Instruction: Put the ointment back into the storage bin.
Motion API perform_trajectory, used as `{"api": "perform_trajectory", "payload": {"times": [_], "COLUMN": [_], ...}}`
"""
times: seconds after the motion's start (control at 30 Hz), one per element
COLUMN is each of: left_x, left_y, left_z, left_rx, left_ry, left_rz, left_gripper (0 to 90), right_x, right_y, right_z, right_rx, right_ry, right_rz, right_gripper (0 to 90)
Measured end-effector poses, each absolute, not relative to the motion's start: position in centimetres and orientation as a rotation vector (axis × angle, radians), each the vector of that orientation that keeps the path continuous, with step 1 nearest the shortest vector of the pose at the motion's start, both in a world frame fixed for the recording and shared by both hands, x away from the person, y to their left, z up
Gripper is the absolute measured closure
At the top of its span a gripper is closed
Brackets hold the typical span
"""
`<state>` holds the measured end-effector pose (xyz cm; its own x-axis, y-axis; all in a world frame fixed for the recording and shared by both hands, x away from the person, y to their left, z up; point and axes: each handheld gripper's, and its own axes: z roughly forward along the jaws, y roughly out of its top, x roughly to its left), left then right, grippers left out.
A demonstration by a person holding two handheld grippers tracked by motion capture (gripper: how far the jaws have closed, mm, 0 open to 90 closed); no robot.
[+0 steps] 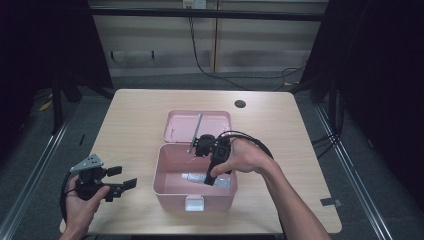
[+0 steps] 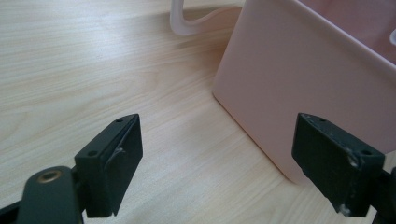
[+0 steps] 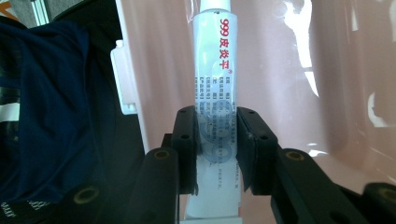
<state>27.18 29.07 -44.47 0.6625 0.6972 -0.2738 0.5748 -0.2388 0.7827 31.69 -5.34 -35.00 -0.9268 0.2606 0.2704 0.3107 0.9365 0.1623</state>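
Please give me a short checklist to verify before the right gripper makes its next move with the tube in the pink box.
1. Right gripper shut on the tube: ok.
2. Grip centred across the tube's width: ok.
3. Box lid open, top free: ok.
4. Left gripper open, outside the box: ok.
5. Tube lifted off the box floor: cannot tell.
6. Tube cap closed: cannot tell.

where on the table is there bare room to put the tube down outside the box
Bare wood lies right of the pink box up to the table edge, and along the far edge behind the lid. Crowded: inside the box, where the right gripper grips the tube.
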Motion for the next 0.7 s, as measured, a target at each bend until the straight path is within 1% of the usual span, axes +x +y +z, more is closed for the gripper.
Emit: {"api": "perform_trajectory", "payload": {"times": [0.7], "left_x": [27.2], "left_y": [29.1], "left_z": [-44.5], "left_rx": [1.928], "left_ry": [0.992], "left_rz": [0.158], "left_gripper": [16.4], "right_x": [31.9], "right_y": [-2.8], "right_z": [-38.8], "right_rx": [-0.338], "right_ry": [-2.812], "right_rz": [-0.247], "right_gripper": [70.7]}}
